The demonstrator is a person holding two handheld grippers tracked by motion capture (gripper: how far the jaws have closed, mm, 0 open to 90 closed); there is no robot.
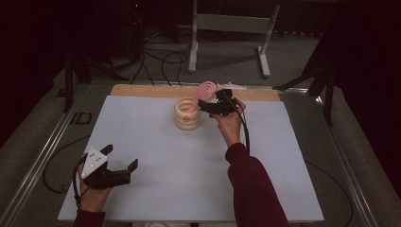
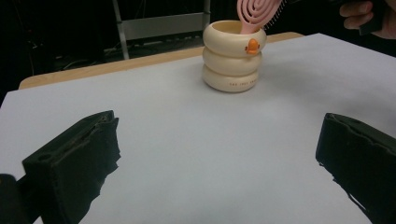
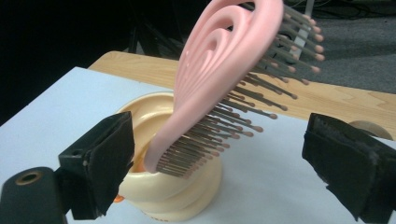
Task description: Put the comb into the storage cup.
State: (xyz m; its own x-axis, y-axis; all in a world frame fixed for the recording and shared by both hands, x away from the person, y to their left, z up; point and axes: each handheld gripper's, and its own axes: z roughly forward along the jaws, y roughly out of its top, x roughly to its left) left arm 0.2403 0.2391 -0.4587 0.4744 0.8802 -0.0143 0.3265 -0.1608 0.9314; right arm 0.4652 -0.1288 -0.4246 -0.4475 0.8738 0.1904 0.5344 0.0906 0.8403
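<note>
Near the bottom left of the high view, the left gripper (image 1: pixel 124 160) rests low on the pale sheet covering the table (image 1: pixel 156 184); its jaws stand wide apart with nothing between them. In the left gripper view, bare sheet lies between the two black jaws; farther up stands the cream holder of three stacked rings (image 2: pixel 233 56). Toward the upper middle of the high view, the right gripper (image 1: pixel 202 105) hovers just right of that holder – its jaws spread wide, gripping nothing. In the right gripper view, the pink plastic hairbrush with grey bristles (image 3: pixel 219 79) stands between the open jaws, untouched; it leans upright with its handle down inside the holder.
</note>
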